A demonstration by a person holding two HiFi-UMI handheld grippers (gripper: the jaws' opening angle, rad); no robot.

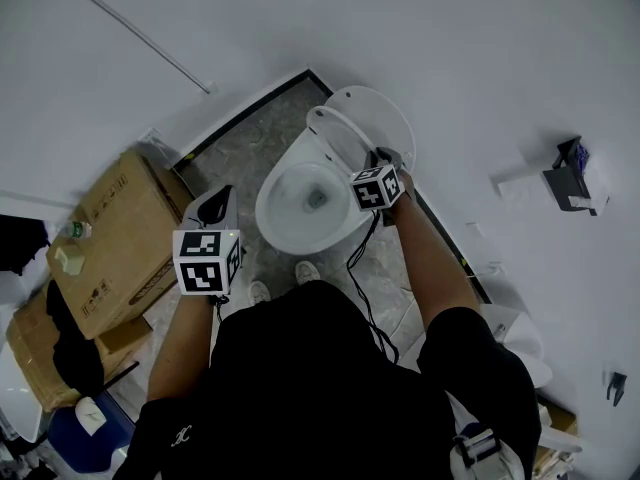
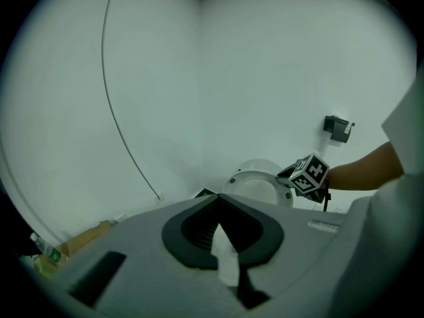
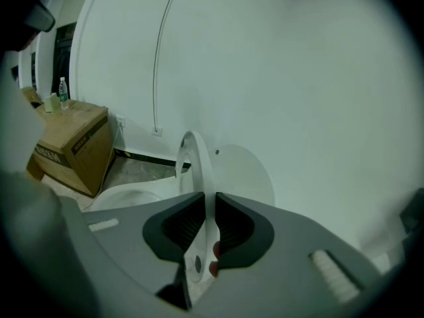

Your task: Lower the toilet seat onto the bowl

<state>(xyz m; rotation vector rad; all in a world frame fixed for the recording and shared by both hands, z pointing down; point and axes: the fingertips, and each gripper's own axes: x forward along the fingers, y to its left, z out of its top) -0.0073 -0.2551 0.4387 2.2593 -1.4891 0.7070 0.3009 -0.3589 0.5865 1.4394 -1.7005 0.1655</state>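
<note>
Both jaws of my right gripper (image 3: 209, 207) are clamped on the rim of the toilet seat (image 3: 192, 158). The seat stands raised at the back edge of the bowl (image 1: 285, 213), just in front of the upright lid (image 1: 385, 108). My left gripper (image 1: 215, 203) hangs beside the bowl's left edge, jaws apart, gripping nothing I can make out. I judge the lowering is at its start: seat grasped, not yet swung down. Next I need to draw the rim forward and down in an arc about the hinge, with a firm pinch so it cannot slip and slam.
</note>
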